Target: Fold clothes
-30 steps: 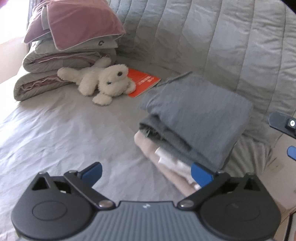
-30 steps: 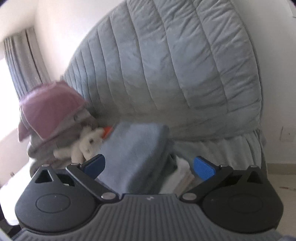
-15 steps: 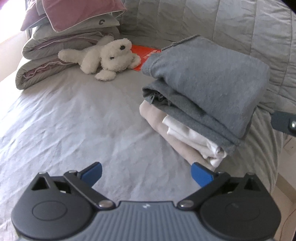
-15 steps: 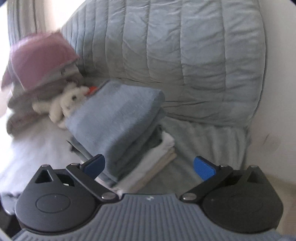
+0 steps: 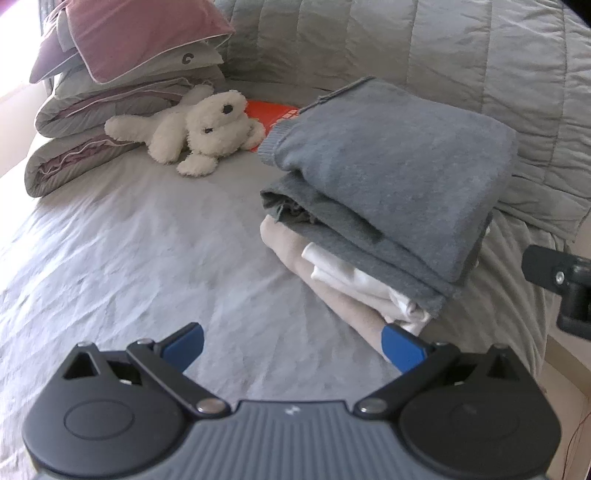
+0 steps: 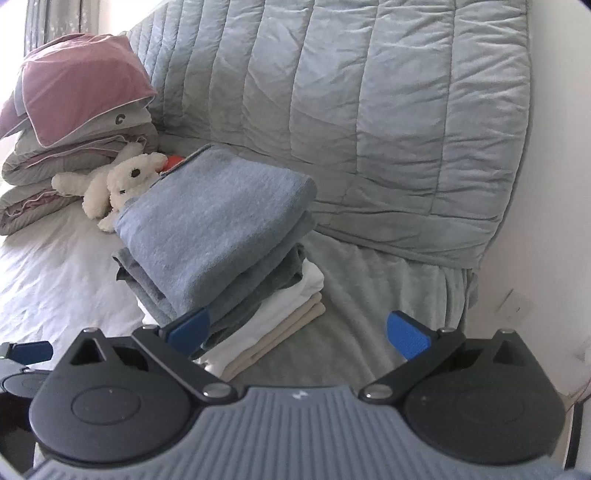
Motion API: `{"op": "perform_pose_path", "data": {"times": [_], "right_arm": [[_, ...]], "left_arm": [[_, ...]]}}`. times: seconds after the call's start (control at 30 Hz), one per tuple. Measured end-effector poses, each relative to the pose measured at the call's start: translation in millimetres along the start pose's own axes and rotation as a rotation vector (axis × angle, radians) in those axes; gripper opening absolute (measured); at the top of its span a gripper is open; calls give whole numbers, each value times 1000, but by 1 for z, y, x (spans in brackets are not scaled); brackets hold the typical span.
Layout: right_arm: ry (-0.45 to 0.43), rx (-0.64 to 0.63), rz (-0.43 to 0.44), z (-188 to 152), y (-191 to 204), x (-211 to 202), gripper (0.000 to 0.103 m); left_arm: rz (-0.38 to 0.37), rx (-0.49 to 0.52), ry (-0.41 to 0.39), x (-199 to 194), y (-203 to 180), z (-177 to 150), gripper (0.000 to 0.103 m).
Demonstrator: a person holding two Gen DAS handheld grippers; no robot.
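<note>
Now both grippers hang over the bed [image 5: 129, 236], each spread wide with nothing between its blue pads. From the left wrist view, the left gripper [image 5: 291, 341] sits low over bare sheet, its right pad [image 5: 400, 347] just in front of the near corner of the clothes stack [image 5: 369, 229], at about 1 o'clock from the gripper. Whether that pad touches the cloth I cannot tell.

That stack lies near the bed's right edge, by the foot of the quilted backrest [image 5: 443, 62]. A grey sweater [image 5: 399, 162] lies folded on top, a darker grey piece under it, then a white garment [image 5: 354, 280], then a beige one [image 5: 295, 254] at the bottom.

At 11 o'clock from the stack a white plush dog [image 5: 207, 133] lies on its side, partly on a red booklet [image 5: 271, 112]. Farther toward 10 o'clock, folded bedding [image 5: 96, 122] is piled up with a pink pillow [image 5: 144, 33] on top.

From the right wrist view, the right gripper [image 6: 297, 330] is at the bed's side, its left pad [image 6: 190, 326] just before the stack's near edge, its right pad [image 6: 408, 338] over the grey bed cover. At the far left edge, a blue tip of the left gripper shows
</note>
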State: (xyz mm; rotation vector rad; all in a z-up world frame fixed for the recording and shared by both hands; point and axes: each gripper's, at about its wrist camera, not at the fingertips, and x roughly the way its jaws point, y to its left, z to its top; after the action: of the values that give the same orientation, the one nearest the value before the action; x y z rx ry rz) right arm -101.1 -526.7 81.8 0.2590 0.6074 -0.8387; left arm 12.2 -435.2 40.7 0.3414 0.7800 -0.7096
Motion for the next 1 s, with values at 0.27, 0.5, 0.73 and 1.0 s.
{"op": "perform_pose_path", "data": {"times": [0.27,0.5,0.73,1.0], "right_arm": [[8,-2,-9,-2,-3,2,103],[12,4,-8,-1,-5,2,103],[18,2,-13,-2,-4,4,103],[13,-15,8,-1,1,2,103]], "left_arm": [[-2,3,1,1,-3,0,102],[-5,7,0,0,-6,0,102],[-6,11,2,1,-7,0,102],[-4,15,-3,-2,-6,1,102]]}}
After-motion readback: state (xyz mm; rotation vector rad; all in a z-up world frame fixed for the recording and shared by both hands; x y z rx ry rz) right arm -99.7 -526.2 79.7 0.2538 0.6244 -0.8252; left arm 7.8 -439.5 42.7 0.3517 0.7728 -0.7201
